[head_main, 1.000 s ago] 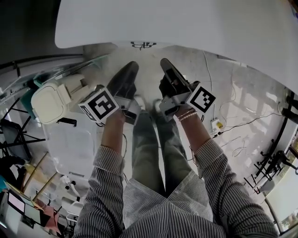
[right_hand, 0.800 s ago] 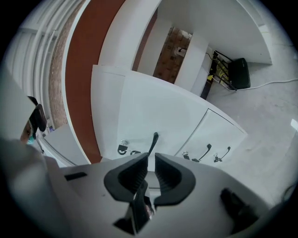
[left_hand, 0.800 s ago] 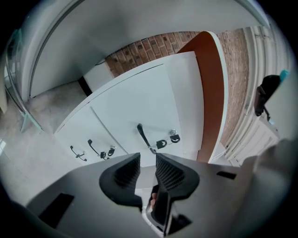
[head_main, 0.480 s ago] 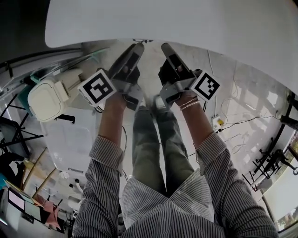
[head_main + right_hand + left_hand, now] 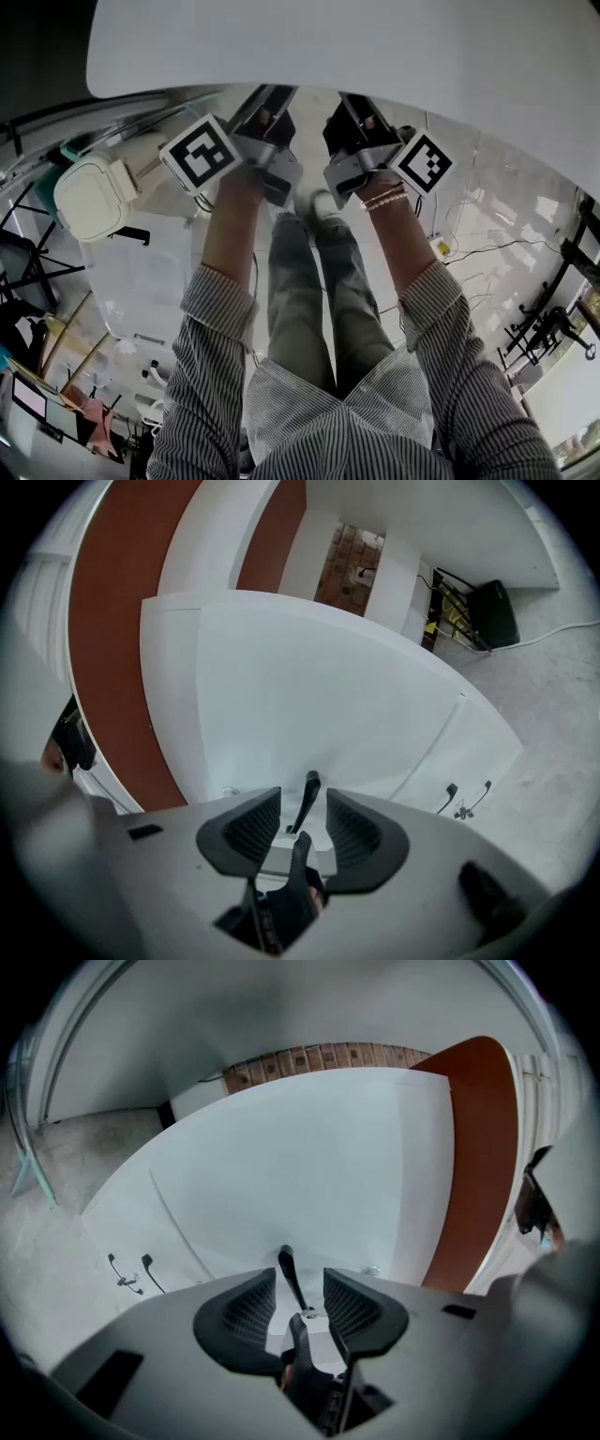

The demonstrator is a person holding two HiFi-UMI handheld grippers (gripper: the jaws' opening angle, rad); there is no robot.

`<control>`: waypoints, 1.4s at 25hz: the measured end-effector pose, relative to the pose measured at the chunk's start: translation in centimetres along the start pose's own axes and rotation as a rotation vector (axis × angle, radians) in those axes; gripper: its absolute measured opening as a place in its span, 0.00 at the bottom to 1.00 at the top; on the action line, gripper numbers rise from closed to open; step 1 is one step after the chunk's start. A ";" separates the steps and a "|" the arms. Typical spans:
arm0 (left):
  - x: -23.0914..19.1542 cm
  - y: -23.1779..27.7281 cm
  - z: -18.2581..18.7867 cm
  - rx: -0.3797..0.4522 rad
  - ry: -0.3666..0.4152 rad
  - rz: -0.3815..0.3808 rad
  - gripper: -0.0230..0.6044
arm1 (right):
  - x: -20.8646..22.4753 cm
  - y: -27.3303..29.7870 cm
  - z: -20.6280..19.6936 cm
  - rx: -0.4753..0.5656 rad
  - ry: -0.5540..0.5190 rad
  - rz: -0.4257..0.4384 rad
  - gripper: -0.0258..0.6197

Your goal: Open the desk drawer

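Closest to the head camera is the person's striped shirt (image 5: pixel 309 412), both sleeves reaching forward over grey trousers (image 5: pixel 309 291). The left hand (image 5: pixel 240 183) and the right hand (image 5: pixel 377 192), which has a bracelet (image 5: pixel 384 200) at the wrist, each carry a tool with a marker cube facing up: the left cube (image 5: pixel 199 155) and the right cube (image 5: pixel 422 161). Beyond them the left gripper (image 5: pixel 269 105) and the right gripper (image 5: pixel 364 112) point ahead side by side, near each other but apart. Their tips sit just under the edge of the white desk top (image 5: pixel 375 47). Each gripper's own view shows its jaws standing wide, having just been opening, with the ribbed pads pressing on nothing. A slim dark bar (image 5: pixel 286 1274) stands in the gap of each, touching neither pad; I cannot tell whether it belongs to the tool or to the furniture. Straight ahead of both, beneath the top, is the flat white face of the desk drawer (image 5: pixel 309 1166). A seam runs down it, and two small dark fittings (image 5: pixel 131 1269) sit off to its outer side. A red-brown panel (image 5: pixel 478 1147) stands beside it, with a brick wall (image 5: pixel 309 1057) behind. On the floor, a cream lidded bin (image 5: pixel 92 197) lies to the left, and a power strip (image 5: pixel 439 249) with cables (image 5: pixel 487 246) lies to the right.
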State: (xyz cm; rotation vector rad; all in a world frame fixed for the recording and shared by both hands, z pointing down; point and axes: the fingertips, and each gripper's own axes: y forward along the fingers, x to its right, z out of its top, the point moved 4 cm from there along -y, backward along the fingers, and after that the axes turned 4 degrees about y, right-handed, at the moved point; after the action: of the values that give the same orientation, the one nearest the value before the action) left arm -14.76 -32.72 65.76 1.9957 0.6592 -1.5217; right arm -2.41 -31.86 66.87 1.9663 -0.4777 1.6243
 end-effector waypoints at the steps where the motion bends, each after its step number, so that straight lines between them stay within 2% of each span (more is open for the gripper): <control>1: -0.6 0.0 0.2 -0.003 0.011 0.031 0.28 | 0.2 0.2 0.2 0.005 0.003 0.004 0.28; 3: -1.4 -0.2 0.3 -0.011 0.038 0.071 0.27 | 0.2 0.5 0.1 0.011 0.003 0.010 0.27; 7: -0.7 -1.1 -0.2 -0.009 0.056 0.072 0.17 | -0.1 -0.2 -0.4 0.011 -0.007 -0.002 0.14; 8: -0.7 -0.9 -0.1 -0.007 0.055 0.067 0.16 | 0.1 -0.2 -0.3 0.013 0.004 0.001 0.14; 10: -1.1 -0.3 0.2 0.004 0.033 0.040 0.15 | 0.9 0.4 -0.1 0.017 0.037 0.010 0.13; 12: -1.1 0.4 0.3 0.023 -0.021 -0.018 0.13 | 1.3 0.9 0.0 0.021 0.073 0.014 0.12; 14: -0.7 0.4 0.1 0.039 -0.063 -0.056 0.11 | 1.0 0.6 0.1 0.018 0.078 0.012 0.11; 16: -0.2 0.0 -0.2 0.049 -0.069 -0.067 0.11 | 0.4 0.0 -0.1 0.012 0.063 0.008 0.11; 20: -0.5 -0.4 -0.1 0.052 -0.033 -0.044 0.11 | 0.6 0.4 -0.5 0.006 0.056 0.007 0.11; 30: -0.9 -0.9 -0.6 0.076 -0.040 -0.031 0.11 | 0.7 0.0 -0.9 0.018 0.079 0.026 0.11; 35: -0.9 -1.9 -1.5 0.076 -0.050 0.003 0.11 | 0.6 -1.1 -1.6 0.011 0.087 0.018 0.11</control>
State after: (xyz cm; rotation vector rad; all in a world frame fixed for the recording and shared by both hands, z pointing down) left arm -15.19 -30.32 66.74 2.0063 0.5860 -1.6119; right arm -2.86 -30.01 67.45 1.8950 -0.4550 1.7199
